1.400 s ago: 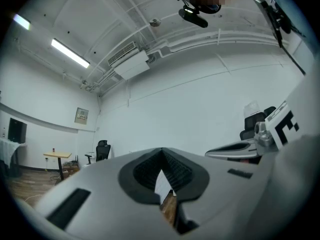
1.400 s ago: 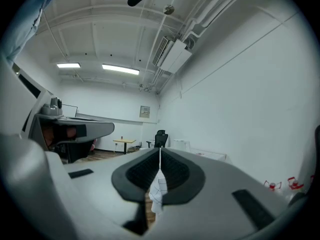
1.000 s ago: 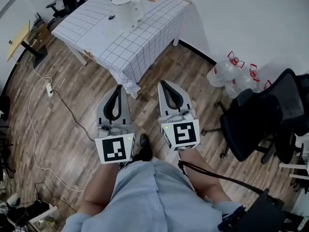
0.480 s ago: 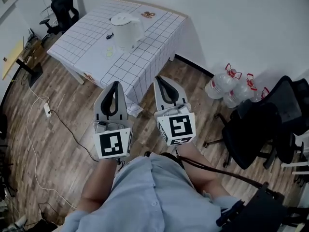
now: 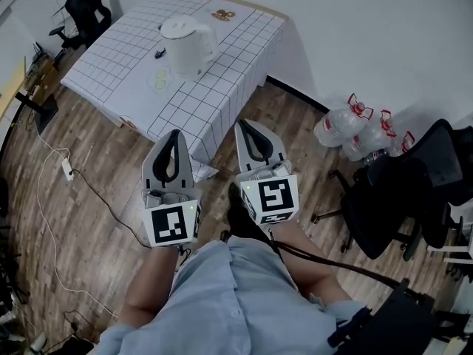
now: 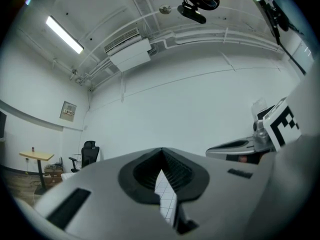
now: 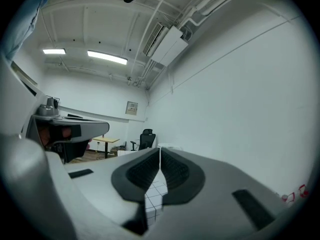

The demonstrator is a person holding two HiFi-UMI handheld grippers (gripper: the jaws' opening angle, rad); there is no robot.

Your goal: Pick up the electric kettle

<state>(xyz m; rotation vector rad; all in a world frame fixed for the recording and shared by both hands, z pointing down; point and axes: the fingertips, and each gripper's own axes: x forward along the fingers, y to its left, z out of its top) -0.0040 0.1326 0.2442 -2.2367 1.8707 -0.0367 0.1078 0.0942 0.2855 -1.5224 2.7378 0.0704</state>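
a: head view first. where's the electric kettle (image 5: 185, 46)?
b: upright on the checked table (image 5: 229, 80), at about eleven o'clock from both grippers and well apart from them
a: and the grippers?
b: left gripper (image 5: 174, 135) and right gripper (image 5: 247, 126) sit side by side over the wood floor, near the table's closest corner, both pointing to twelve o'clock. i'd judge they're carried level like that because this is the approach, not the reach
a: left gripper view?
b: jaws pressed tip to tip with nothing between them. a sliver of checked cloth shows through the gap lower down, and the right gripper is at three o'clock
a: right gripper view?
b: the same, jaws together and empty, with the left gripper at nine o'clock. neither view shows the kettle. one pair would have to spread before it could take the handle, and the water bottles (image 5: 355, 128) at two o'clock look clear of the path
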